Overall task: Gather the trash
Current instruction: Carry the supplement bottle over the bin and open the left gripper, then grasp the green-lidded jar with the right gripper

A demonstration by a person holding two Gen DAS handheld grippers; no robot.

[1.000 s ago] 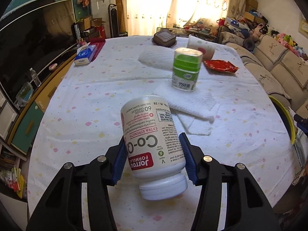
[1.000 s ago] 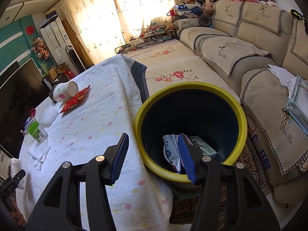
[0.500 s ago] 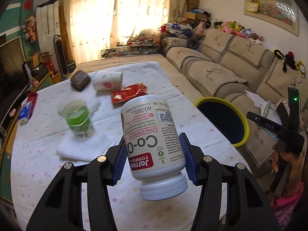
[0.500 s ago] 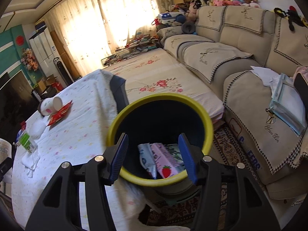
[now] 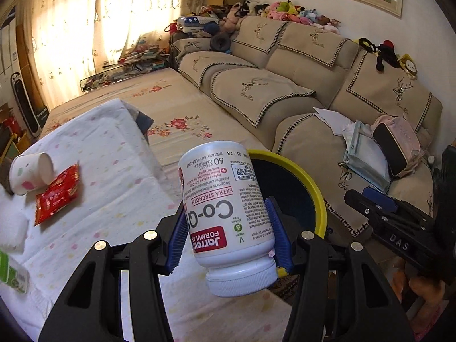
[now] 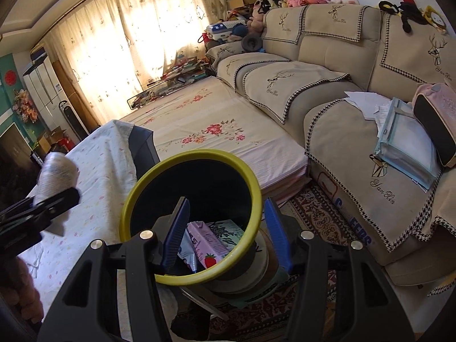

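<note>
Glossy white plastic bottle (image 5: 228, 213), crinkled red foil wrapper (image 5: 57, 193), matt cloth tablecloth (image 5: 114, 171)

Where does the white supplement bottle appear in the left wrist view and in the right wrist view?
Left wrist: supplement bottle, centre, cap down, clamped by the left gripper.
Right wrist: blurred white shape at the left edge, above black fingers.
Shared landmark: yellow-rimmed bin.
</note>
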